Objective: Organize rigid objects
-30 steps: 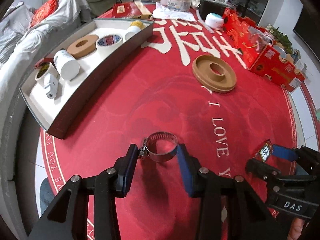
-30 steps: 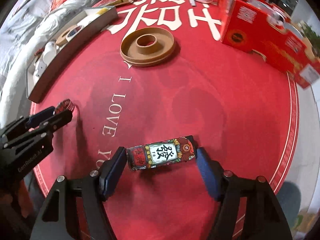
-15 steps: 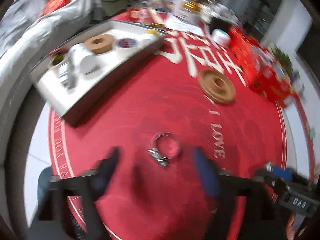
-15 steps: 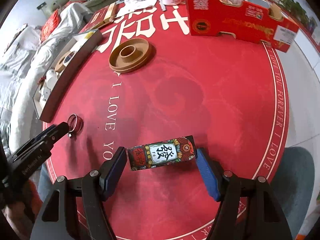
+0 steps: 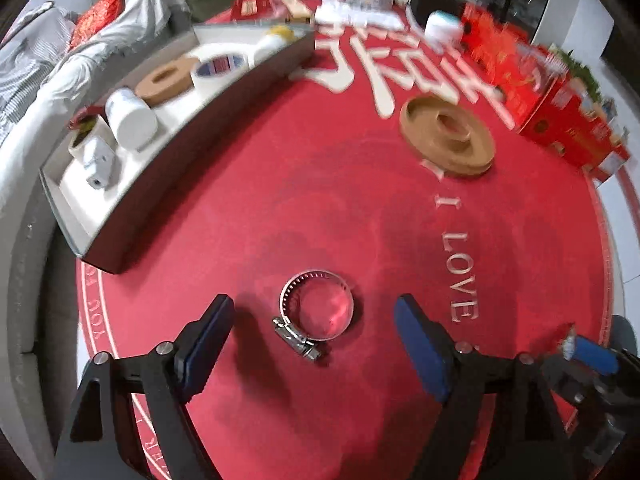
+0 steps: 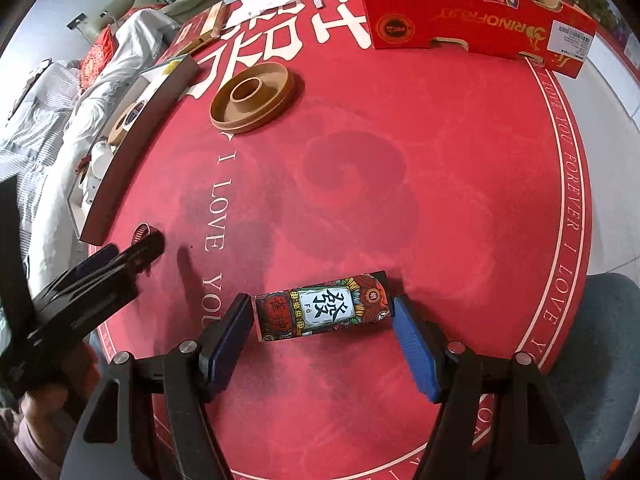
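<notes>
So the left gripper (image 5: 314,338) is sitting spread wide, with the metal hose clamp (image 5: 316,314) lying flat on the red tablecloth (image 5: 320,208) between its blue pads, touching neither. The right gripper (image 6: 322,330) is bracketing the printed box (image 6: 322,310) end to end, pads right at both ends but I'm not seeing a firm squeeze, box lying on the cloth. The tray (image 5: 160,184) is sitting well beyond the left finger

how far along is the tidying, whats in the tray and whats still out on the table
Partly done. The tray already holds a tape roll, a brown ring, a white jar and a few smaller pieces. In hand: the right gripper brackets the printed box, fingers at both ends. Left: the hose clamp lies loose between the open left gripper fingers, and the brown spool sits out on the mat.
</notes>
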